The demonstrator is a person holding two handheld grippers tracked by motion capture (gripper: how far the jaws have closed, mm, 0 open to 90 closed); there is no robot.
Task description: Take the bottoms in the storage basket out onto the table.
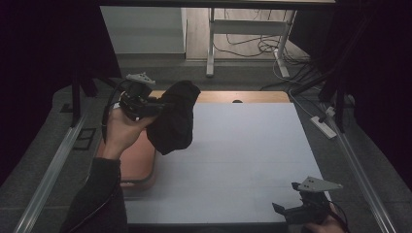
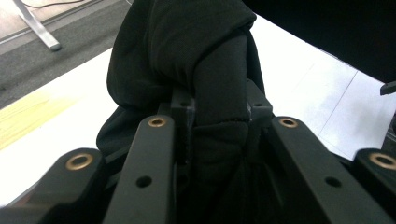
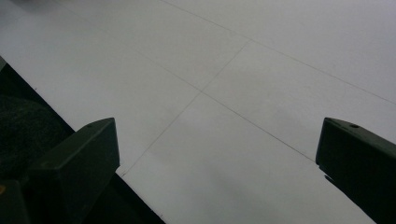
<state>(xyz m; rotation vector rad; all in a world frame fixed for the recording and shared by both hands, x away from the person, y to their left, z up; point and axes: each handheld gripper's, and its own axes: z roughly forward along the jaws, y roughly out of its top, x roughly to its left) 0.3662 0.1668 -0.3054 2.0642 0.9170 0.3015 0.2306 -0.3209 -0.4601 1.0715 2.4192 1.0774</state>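
Left gripper (image 1: 156, 104), clamped on a black cloth (image 1: 175, 119) I hold aloft over the table's (image 1: 243, 155) far-left corner beside an orange tray (image 1: 138, 162); right gripper (image 1: 286, 209), jaws apart, idle at near-right edge; step: carrying; next, I judge, lowering onto the table.

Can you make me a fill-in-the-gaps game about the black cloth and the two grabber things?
1. The left gripper is shut on a cloth whose colour is ____.
2. The cloth hangs in the air above the white table, held up at the table's ____ side.
3. The right gripper has its jaws ____ and holds nothing.
4. Under the left forearm sits a tray whose colour is ____.

Missing words: black; left; open; orange
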